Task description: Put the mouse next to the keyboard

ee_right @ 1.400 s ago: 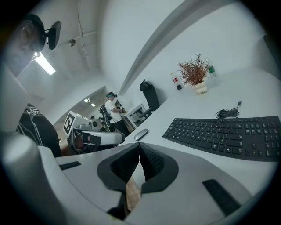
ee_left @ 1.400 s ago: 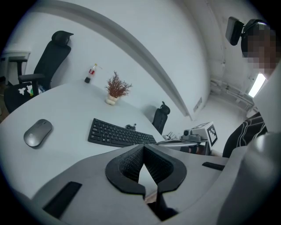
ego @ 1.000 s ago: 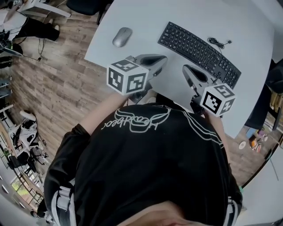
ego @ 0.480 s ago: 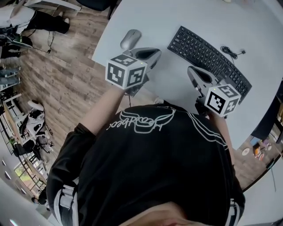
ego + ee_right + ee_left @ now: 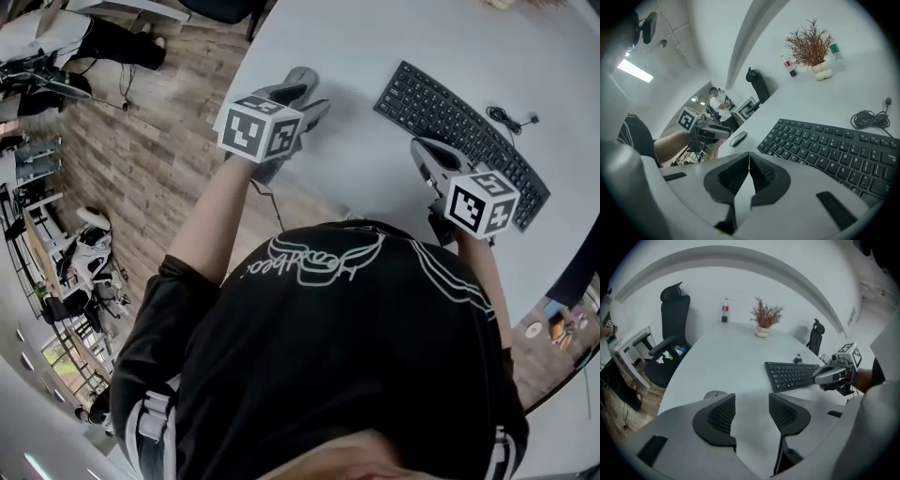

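Note:
A grey mouse [image 5: 715, 393] lies on the white table [image 5: 375, 178], just beyond the left jaw of my left gripper [image 5: 751, 400]. The same mouse [image 5: 737, 138] shows in the right gripper view, left of the black keyboard [image 5: 834, 150]. My left gripper [image 5: 303, 97] hovers over the mouse near the table's left edge; its jaws are opening, with nothing between them. In the head view that gripper hides most of the mouse. My right gripper [image 5: 424, 148] sits shut and empty at the near edge of the keyboard [image 5: 469, 141].
A potted dry plant [image 5: 762, 329] and a bottle [image 5: 724, 312] stand at the table's far side. The keyboard's coiled cable [image 5: 867, 119] lies behind it. A black office chair [image 5: 670, 333] stands left of the table, over wooden floor [image 5: 141, 169].
My left gripper has moved forward and left to the mouse, and its jaws have parted. The right gripper stays shut by the keyboard.

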The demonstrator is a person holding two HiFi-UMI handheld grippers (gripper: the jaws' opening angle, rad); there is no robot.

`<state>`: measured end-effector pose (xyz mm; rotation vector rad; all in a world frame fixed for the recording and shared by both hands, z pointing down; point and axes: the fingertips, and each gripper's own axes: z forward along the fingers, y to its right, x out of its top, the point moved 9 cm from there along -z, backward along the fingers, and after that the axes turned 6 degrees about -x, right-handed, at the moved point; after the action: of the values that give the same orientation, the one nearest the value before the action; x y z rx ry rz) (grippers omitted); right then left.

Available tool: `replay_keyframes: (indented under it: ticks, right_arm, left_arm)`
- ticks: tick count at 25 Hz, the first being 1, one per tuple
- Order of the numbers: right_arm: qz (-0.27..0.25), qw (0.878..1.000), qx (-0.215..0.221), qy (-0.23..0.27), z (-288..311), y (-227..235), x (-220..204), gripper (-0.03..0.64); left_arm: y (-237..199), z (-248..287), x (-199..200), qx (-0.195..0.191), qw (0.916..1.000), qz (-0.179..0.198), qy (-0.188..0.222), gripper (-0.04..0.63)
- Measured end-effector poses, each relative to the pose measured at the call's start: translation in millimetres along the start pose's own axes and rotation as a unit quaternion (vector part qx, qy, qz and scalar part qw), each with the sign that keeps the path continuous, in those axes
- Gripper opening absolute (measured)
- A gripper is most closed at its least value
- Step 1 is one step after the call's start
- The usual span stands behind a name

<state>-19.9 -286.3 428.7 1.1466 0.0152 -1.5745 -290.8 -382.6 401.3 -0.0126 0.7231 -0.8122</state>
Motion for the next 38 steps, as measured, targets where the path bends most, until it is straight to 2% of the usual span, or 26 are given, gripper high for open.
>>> replay_keyframes:
  ticks: [5,11,14,17,25,38]
  right_arm:
    - [-0.004,1.000,-0.004,-0.005,-2,-3,0,0.009]
    - [0.005,1.000,-0.010,-0.010,-2,4,-6,0.009]
    - [0.012,1.000,-0.012,-0.011,-2,6,-8,0.009]
    - [0.017,1.000,-0.014,-0.008,-2,4,-8,0.009]
    - [0.020,1.000,-0.020,-0.003,-10,9,-5,0.009]
    - [0.027,0.999,-0.022,-0.001,-6,5,-8,0.009]
  left_arm:
    - [-32,5,-5,0.026,0.9977,0.010,-0.061,0.288]
    - [-72,26,-5,0.055,0.9895,0.008,-0.133,0.289]
    - [-82,32,-5,0.056,0.9867,0.009,-0.153,0.289]
    - [-86,35,-9,0.048,0.9856,-0.002,-0.162,0.296]
    - [-87,48,-12,0.073,0.9815,-0.003,-0.177,0.299]
    - [-91,47,-15,0.073,0.9837,-0.009,-0.164,0.293]
